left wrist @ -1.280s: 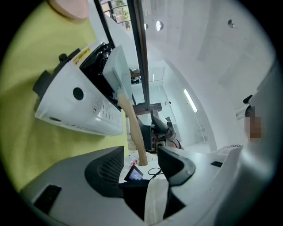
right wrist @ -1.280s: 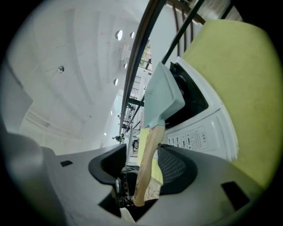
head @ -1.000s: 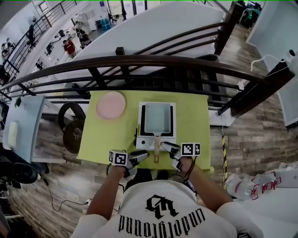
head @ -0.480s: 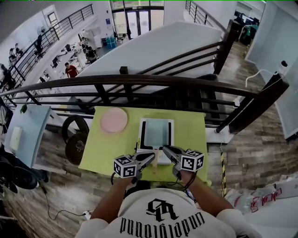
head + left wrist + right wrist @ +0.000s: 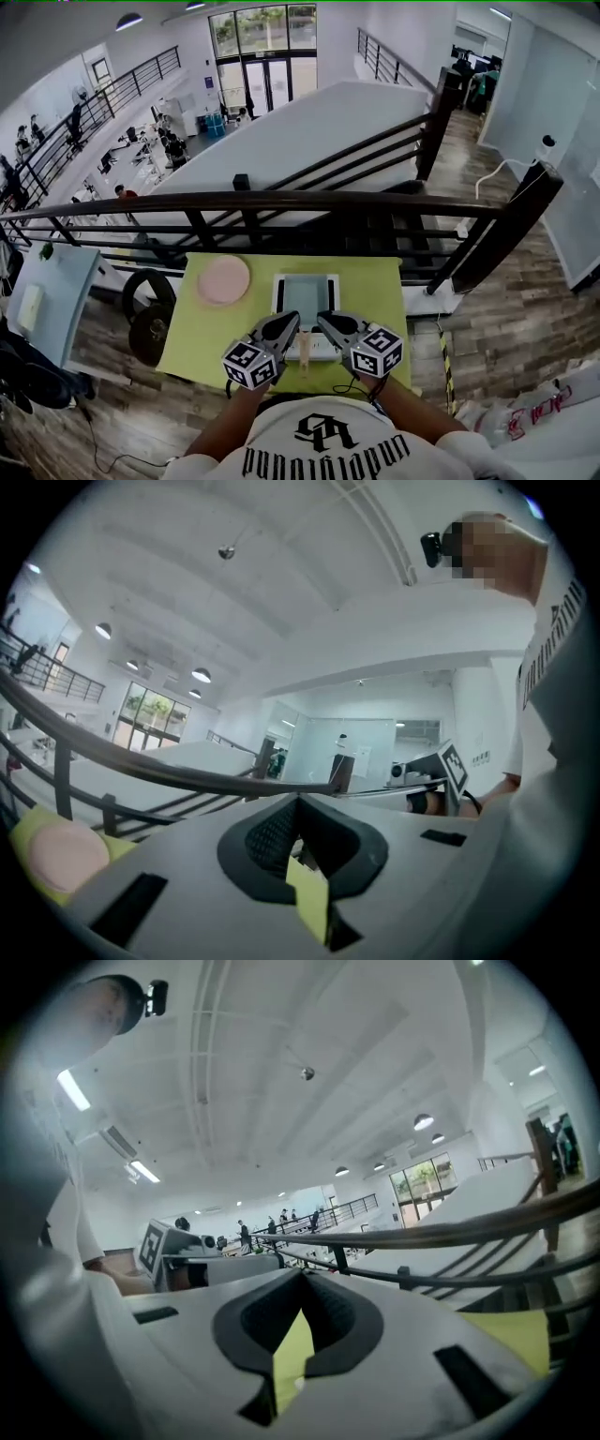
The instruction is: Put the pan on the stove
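A square grey pan (image 5: 307, 297) rests on the white portable stove (image 5: 308, 351) in the middle of the green table (image 5: 211, 330); the grippers hide its handle. Both grippers hang in the air in front of the stove, pointing roughly level with their tips close together. My left gripper (image 5: 292, 320) (image 5: 298, 804) is shut with nothing in it. Beside it, my right gripper (image 5: 322, 320) (image 5: 302, 1279) is also shut and empty. Each gripper view shows the other gripper's marker cube (image 5: 451, 764) (image 5: 154, 1244).
A pink plate (image 5: 223, 279) (image 5: 62, 855) lies at the table's far left. A dark railing (image 5: 281, 200) runs just behind the table, with an open lower floor beyond. Weight plates (image 5: 142, 314) lean on the floor at the left.
Both grippers have risen from the table's front edge by the pan handle, rolled, and closed from open to shut with nothing between the jaws. The head view has tilted upward.
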The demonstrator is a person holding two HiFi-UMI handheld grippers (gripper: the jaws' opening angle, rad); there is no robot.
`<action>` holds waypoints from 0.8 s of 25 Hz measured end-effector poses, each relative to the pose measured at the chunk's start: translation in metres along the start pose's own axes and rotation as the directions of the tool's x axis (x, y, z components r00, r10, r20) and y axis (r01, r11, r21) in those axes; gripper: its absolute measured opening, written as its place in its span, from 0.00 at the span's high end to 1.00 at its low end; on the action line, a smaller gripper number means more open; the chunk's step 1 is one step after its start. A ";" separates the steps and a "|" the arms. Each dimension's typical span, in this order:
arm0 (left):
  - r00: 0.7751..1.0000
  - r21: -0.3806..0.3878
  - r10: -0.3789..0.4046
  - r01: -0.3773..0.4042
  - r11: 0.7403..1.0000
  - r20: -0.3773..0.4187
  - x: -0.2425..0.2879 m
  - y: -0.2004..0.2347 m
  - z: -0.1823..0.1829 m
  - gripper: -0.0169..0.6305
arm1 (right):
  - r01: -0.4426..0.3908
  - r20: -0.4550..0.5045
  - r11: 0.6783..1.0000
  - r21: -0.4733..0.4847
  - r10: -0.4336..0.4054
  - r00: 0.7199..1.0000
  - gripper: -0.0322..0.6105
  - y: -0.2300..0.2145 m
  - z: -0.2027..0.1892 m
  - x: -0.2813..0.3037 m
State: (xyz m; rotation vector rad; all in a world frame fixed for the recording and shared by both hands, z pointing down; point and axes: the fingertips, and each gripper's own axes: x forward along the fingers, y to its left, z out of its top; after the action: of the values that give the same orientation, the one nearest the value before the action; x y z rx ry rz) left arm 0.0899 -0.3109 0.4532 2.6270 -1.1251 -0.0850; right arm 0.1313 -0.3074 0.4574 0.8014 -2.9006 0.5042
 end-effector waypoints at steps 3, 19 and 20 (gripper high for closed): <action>0.999 0.050 0.042 -0.043 0.998 0.017 -0.001 -0.003 0.009 0.96 | 0.002 0.016 0.998 -0.058 -0.001 1.000 0.95 0.005 0.009 -0.006; 1.000 0.107 -0.013 0.016 0.994 -0.022 -0.043 -0.029 0.011 0.96 | 0.085 0.121 0.989 -0.123 -0.070 0.990 0.95 0.035 0.018 -0.025; 0.999 0.108 -0.022 0.025 0.994 -0.031 -0.049 -0.029 0.008 0.96 | 0.098 0.120 0.987 -0.129 -0.083 0.989 0.95 0.040 0.015 -0.025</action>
State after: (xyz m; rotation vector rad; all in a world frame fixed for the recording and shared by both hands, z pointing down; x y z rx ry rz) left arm 0.0750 -0.2590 0.4348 2.7277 -1.1188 0.0104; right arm 0.1326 -0.2678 0.4277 0.9660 -2.9446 0.2589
